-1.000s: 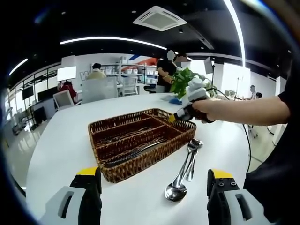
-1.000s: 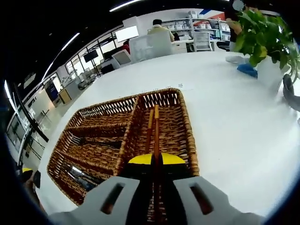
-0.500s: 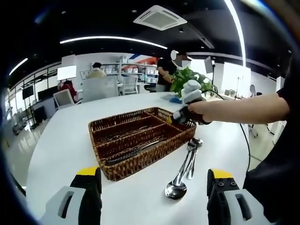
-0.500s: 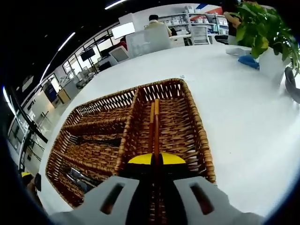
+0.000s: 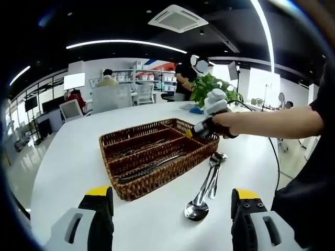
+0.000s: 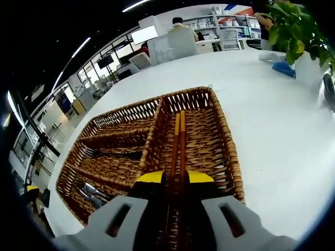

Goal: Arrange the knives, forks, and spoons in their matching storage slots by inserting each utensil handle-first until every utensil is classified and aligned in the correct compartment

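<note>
A brown wicker basket (image 5: 157, 180) with divided slots stands on the white table. Forks (image 5: 137, 150) and knives (image 5: 152, 167) lie in its long slots. Two spoons (image 5: 207, 183) rest on the table beside the basket's near right corner. My left gripper (image 5: 171, 194) is open, low and short of the basket. A hand holds my right gripper (image 5: 205, 126) over the basket's far right end. In the right gripper view that gripper (image 6: 176, 179) is shut on a pair of wooden chopsticks (image 6: 179, 138), which point along the wide compartment of the basket (image 6: 232, 157). A fork (image 6: 104, 155) and knives (image 6: 88, 191) lie in the slots to the left.
A potted plant (image 6: 296, 31) and a blue object (image 6: 282, 67) stand on the table beyond the basket, the plant (image 5: 209, 86) also behind the right gripper. A person's arm (image 5: 272, 123) reaches in from the right. Chairs, shelves and people fill the office behind.
The right gripper has shifted slightly over the basket's wide compartment, still holding the chopsticks. The left gripper and the spoons have stayed put.
</note>
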### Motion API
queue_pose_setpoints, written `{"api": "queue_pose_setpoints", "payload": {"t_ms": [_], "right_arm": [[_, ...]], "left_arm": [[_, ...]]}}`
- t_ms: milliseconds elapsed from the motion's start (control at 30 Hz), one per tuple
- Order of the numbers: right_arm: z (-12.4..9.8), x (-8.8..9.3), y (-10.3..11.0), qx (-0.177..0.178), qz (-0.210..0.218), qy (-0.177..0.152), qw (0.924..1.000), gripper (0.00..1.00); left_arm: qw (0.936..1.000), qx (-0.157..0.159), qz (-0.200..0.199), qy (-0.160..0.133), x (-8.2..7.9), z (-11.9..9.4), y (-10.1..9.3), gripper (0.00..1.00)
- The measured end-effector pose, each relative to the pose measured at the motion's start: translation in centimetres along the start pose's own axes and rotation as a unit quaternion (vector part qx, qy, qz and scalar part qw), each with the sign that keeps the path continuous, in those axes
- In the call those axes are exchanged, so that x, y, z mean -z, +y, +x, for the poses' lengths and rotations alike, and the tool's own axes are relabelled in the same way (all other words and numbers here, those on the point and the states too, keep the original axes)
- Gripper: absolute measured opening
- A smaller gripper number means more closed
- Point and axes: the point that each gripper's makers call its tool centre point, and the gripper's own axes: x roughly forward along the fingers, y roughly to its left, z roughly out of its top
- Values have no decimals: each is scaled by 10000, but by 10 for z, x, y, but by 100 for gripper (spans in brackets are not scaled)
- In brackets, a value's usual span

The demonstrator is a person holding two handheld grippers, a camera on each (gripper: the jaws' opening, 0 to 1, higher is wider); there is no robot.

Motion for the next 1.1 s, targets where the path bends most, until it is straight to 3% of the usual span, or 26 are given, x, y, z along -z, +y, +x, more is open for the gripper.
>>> {"api": "queue_pose_setpoints", "payload": {"t_ms": [400,500,833,1100], "right_arm": [[-31,-22,15,-269,-707,-454,9961,31],[-38,-25,19,-324,-1082,-538,9921,35],[-70,-15,33,-490,-1772,-782,9798,45],[-93,-12,45,-699,-1939,-1009,9733,54]], "left_arm": [[10000,22,26,-2,-6,3,-2,98],[10000,33,36,-16,-9,5,-2,98],[10000,59,41,-32,-11,7,-2,99],[10000,58,-7,-34,-14,7,0,99]]}}
